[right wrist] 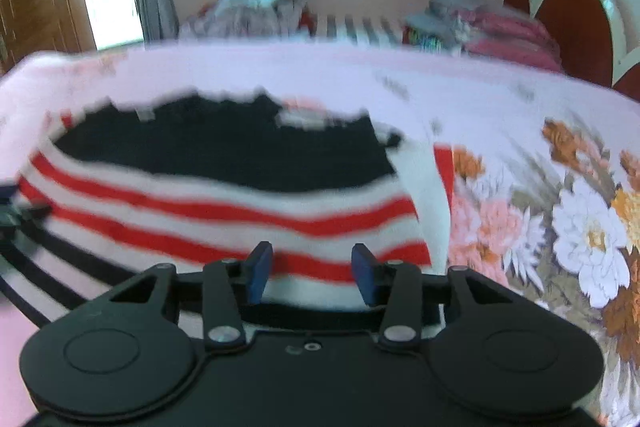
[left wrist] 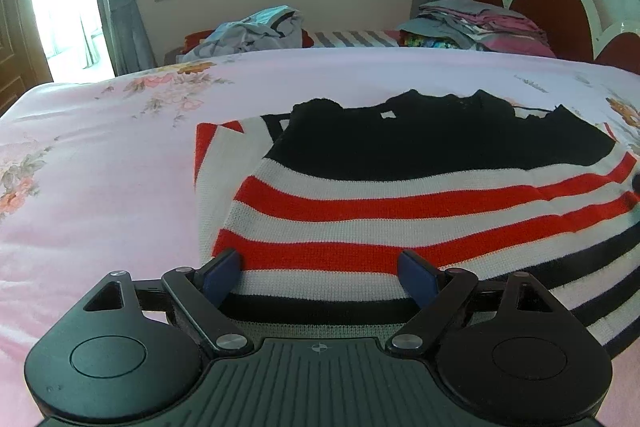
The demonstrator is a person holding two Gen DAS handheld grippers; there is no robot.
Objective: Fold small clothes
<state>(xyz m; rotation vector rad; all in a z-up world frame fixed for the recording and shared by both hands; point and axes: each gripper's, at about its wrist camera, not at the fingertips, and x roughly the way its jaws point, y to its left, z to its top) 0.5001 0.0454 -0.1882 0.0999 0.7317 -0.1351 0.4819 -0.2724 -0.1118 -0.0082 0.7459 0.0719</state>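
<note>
A small knit sweater [left wrist: 400, 187] with a black top and red, white and black stripes lies flat on the pink floral bedsheet [left wrist: 100, 187], its sleeves folded in. My left gripper [left wrist: 320, 267] is open over its lower hem near the left side, blue pads [left wrist: 222, 273] apart. In the right wrist view, which is blurred, the sweater [right wrist: 224, 195] lies ahead and left. My right gripper [right wrist: 312, 269] is open over the hem near the sweater's right edge, holding nothing.
Beyond the bed's far edge are a loose heap of grey clothes [left wrist: 256, 31] and a stack of folded clothes [left wrist: 476, 27]. A red and white headboard [left wrist: 556, 3] stands at the right. Window and curtains are behind.
</note>
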